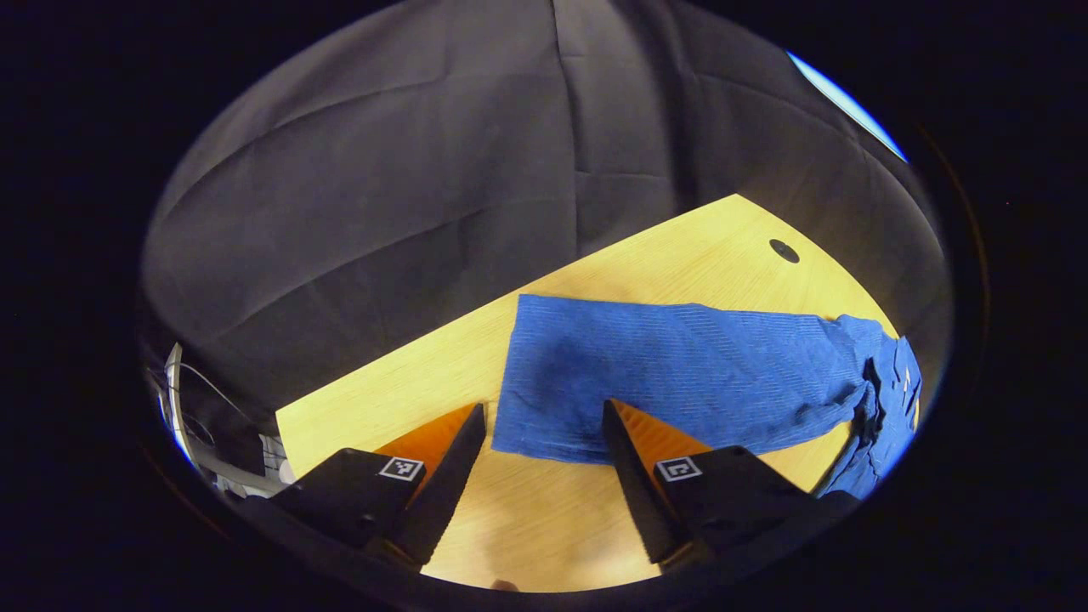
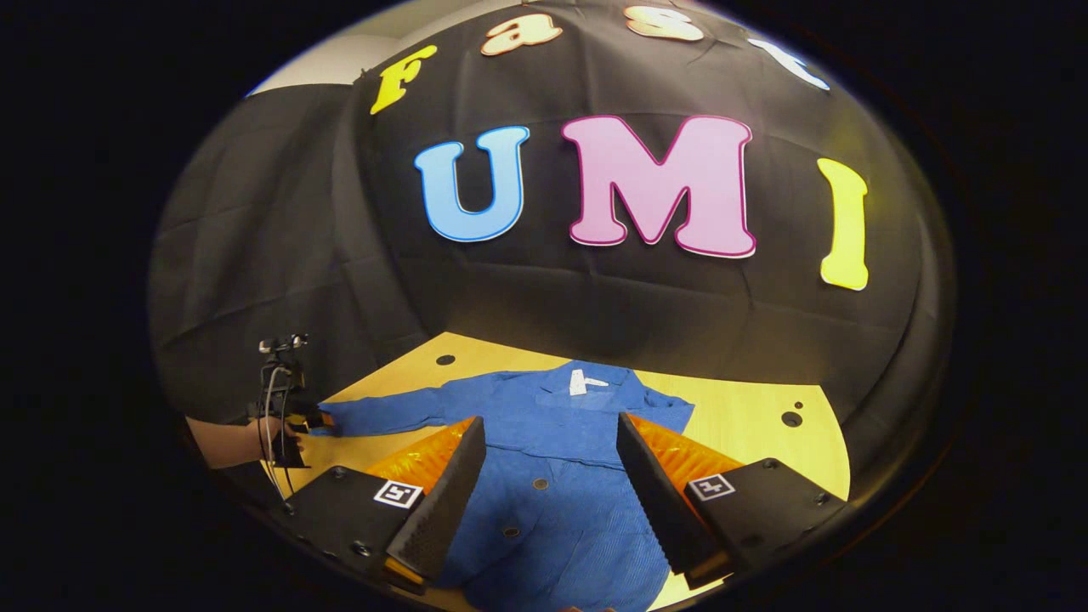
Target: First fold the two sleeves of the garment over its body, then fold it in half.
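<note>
Left gripper view: the left gripper hangs over the table, fingers wide apart and holding nothing. The sleeve lies flat and outstretched on the wood, its cuff end between and just beyond the fingertips, running away toward the bunched body of the shirt.

Right gripper view: the right gripper is likewise spread wide and empty, poised above the shirt, which lies face up, collar toward the wall. The left gripper, held in a hand, sits at the cuff of the same sleeve.

Assessment: step 1, the sleeve folds, appears not yet done; this sleeve is unfolded. The far sleeve's state cannot be told. The next move calls for lowering the left gripper, pinching the cuff, and carrying it across the body without dragging the shirt.
</note>
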